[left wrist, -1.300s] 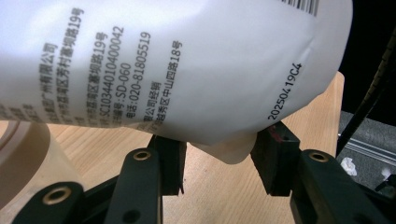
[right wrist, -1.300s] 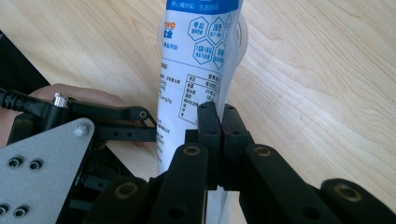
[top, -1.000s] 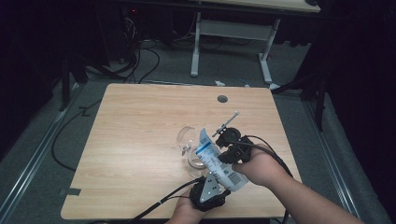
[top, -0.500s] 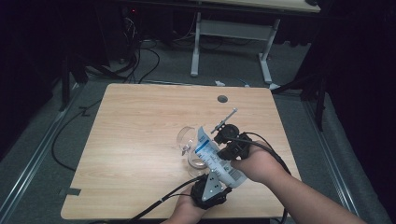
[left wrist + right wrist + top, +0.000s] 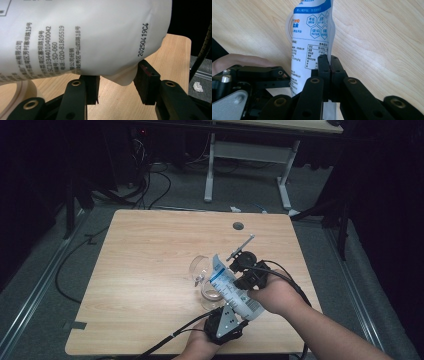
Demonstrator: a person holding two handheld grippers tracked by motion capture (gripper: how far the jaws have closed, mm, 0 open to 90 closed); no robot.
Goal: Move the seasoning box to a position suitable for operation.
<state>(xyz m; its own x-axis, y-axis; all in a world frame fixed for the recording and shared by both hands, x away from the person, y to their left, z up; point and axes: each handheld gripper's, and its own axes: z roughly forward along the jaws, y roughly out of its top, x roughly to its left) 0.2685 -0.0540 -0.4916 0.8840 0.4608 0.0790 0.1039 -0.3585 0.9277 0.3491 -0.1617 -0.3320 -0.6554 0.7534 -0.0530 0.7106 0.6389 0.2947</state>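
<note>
From above, the white-and-blue pouch (image 5: 234, 290) lies slanted between both tongs, over a clear glass (image 5: 204, 270) on the worktop (image 5: 145, 250). Left tongs (image 5: 117, 83) gape apart, pouch bottom just over them. Right tongs (image 5: 329, 66) are pinched tight on the pouch's edge.

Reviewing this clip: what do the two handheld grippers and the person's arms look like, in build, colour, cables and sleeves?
Both grippers, left gripper and right gripper, are black, with linkage arms pinned by brass-ringed rivets and blocky black jaws. The left carries a grey three-cornered plate. Black cables trail off each. The forearms are bare, with no sleeves in view.
</note>
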